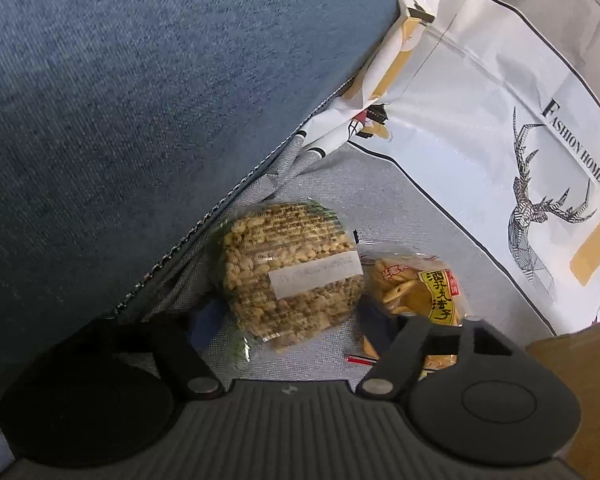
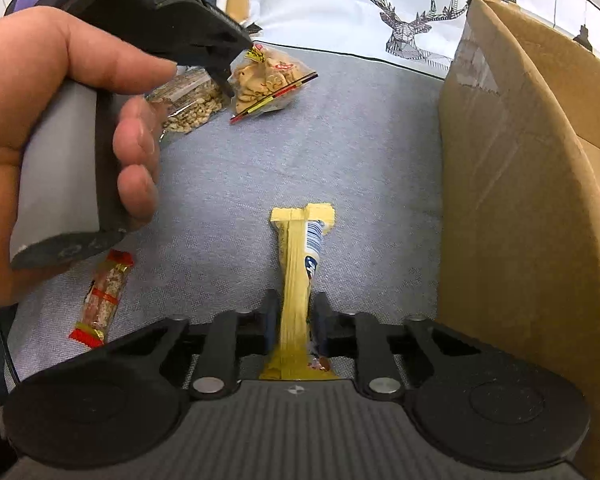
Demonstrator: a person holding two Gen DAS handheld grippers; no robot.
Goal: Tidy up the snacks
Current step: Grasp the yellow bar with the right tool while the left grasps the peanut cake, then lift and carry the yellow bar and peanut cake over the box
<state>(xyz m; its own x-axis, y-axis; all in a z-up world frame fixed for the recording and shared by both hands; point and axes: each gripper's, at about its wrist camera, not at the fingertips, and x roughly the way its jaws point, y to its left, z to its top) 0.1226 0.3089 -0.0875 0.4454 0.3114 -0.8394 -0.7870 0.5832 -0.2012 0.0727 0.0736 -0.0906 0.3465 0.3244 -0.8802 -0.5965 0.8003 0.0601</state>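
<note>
Left wrist view: the left gripper [image 1: 284,332] stands with its jaws spread wide and nothing between them, low over a grey cloth surface [image 1: 412,216]. Just beyond it lies a round puffed-grain cake [image 1: 290,272] in clear wrap with a white label. To its right, touching it, lies a clear bag of yellow biscuits [image 1: 416,292]; the gripper's right finger covers the bag's near edge. A white deer-print cloth [image 1: 500,120] rises at the far right, and blue denim fabric [image 1: 140,100] fills the left.

Right wrist view: the right gripper [image 2: 294,320] is clamped on a long yellow snack packet [image 2: 298,264], which points away over the grey cloth. A cardboard box [image 2: 512,200] stands at the right. A red-ended snack bar [image 2: 104,296] lies near left. Far left, the person's left hand [image 2: 60,120] holds the other gripper over the two bags.
</note>
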